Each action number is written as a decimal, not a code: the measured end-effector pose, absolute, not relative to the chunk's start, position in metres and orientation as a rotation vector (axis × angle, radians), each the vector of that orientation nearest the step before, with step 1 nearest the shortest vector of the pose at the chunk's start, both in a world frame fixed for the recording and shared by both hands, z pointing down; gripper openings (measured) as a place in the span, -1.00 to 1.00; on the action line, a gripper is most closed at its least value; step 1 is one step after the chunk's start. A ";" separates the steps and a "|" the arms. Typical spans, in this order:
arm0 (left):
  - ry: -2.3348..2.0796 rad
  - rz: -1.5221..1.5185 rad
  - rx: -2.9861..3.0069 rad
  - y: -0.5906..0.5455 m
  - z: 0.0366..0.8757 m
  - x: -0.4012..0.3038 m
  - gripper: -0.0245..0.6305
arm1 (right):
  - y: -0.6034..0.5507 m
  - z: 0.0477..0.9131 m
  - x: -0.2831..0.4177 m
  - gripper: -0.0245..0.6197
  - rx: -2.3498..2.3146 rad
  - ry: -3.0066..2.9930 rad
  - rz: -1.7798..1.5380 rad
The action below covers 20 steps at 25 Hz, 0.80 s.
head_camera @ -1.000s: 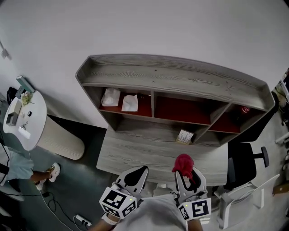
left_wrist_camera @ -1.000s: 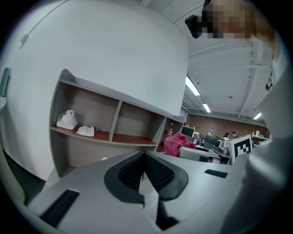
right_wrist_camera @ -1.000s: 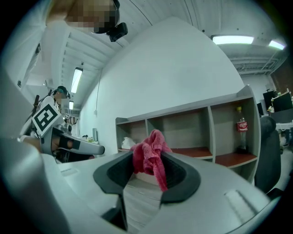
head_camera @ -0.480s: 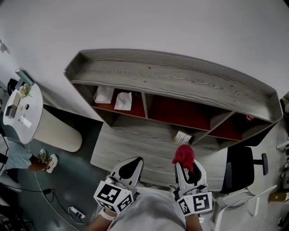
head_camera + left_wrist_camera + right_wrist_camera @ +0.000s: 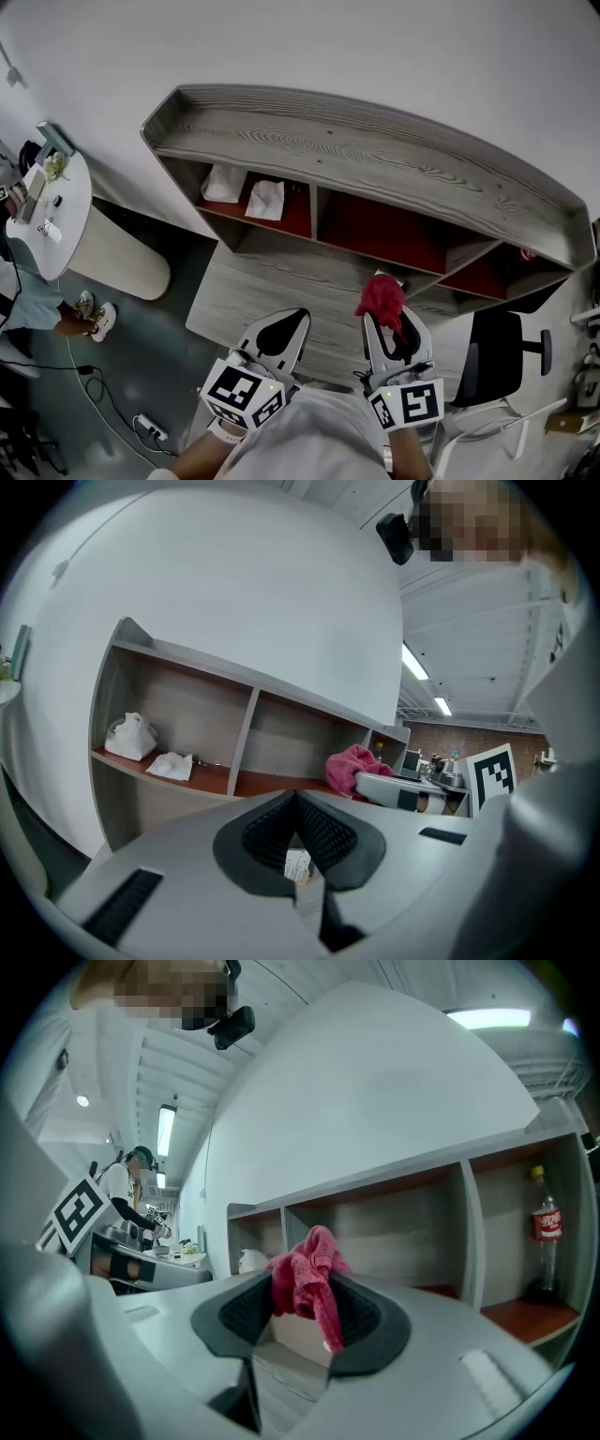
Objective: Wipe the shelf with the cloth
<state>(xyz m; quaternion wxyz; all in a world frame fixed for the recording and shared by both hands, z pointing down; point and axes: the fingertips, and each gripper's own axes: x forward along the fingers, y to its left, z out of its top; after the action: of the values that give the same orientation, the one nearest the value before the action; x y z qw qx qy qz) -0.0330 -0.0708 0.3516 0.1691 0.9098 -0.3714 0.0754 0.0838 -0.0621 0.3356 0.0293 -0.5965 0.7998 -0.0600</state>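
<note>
Cloth (image 5: 381,298) is a pink-red rag, bunched up at the tip of the right gripper (image 5: 383,321); in the head view it's out over the grey wood desk (image 5: 253,291), right in front of the shelf (image 5: 356,150). Same view: the left gripper (image 5: 292,324) sits beside the right one, over the near part of the desk, carrying nothing; the shelf has three cubbies with red floors; the left cubby holds a white bag (image 5: 223,184) and a crumpled white tissue (image 5: 266,200) side by side; a round white table (image 5: 42,225) is off to the left and a black office chair (image 5: 506,342) is on the right.

Left gripper view: its jaws are pinched together at the tips with nothing caught in them; a small labelled box (image 5: 297,862) peeks through the gap lower down, somewhere beyond them; the rag shows further right, in front of the middle cubby.

Right gripper view: jaws clamped on the rag, which puffs up above the pads with one tail hanging down between them; can't tell from here if it touches the shelf; a bottle (image 5: 545,1227) with a red label stands upright in the right-hand cubby; a person (image 5: 131,1194) is in the background at far left.
</note>
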 end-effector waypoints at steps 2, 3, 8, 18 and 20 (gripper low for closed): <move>-1.060 0.201 2.594 -0.078 0.347 -0.033 -0.91 | -0.075 0.330 0.084 -0.38 -1.846 2.477 -0.150; -1.062 0.196 2.593 -0.082 0.346 -0.032 -0.91 | -0.082 0.326 0.085 -0.38 -1.850 2.481 -0.134; -1.076 0.184 2.605 -0.099 0.340 -0.032 -0.91 | -0.114 0.309 0.082 -0.38 -1.838 2.504 -0.063; -1.061 0.137 2.622 -0.137 0.334 -0.019 -0.91 | -0.186 0.300 0.077 -0.38 -1.812 2.522 0.044; -1.066 0.128 2.617 -0.144 0.335 -0.018 -0.91 | -0.200 0.298 0.076 -0.38 -1.805 2.506 0.064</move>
<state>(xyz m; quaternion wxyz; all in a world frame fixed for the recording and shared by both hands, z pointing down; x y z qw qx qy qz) -0.0182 -0.1435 0.3351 0.1559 0.9138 -0.3724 0.0446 0.0765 -0.1997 0.2983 0.0263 -0.5840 0.8111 0.0207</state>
